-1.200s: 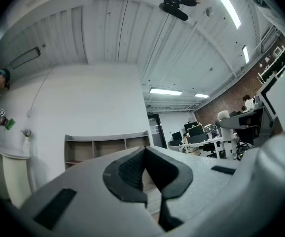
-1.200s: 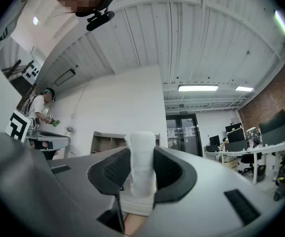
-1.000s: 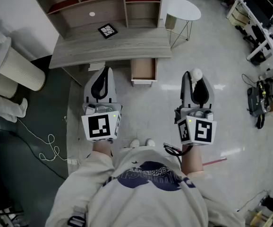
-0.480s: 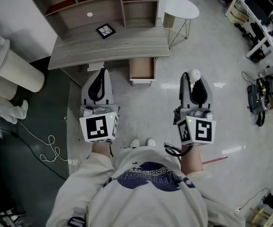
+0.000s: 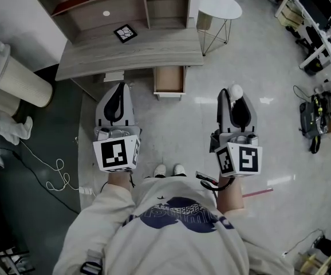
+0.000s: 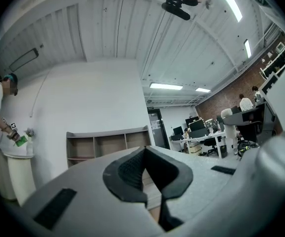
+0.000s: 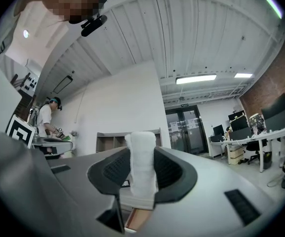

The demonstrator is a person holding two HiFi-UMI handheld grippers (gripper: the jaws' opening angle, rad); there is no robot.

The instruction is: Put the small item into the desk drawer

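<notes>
This is an open-plan office. At the far side a wooden desk with a shelf unit on it stands against a white wall. A small round white table is just to its right. Along the far right there are rows of workstations with monitors and chairs. The floor is pale and shiny. The two gripper views show a brick wall, glass doors, long ceiling lights and a person near the workstations.
</notes>
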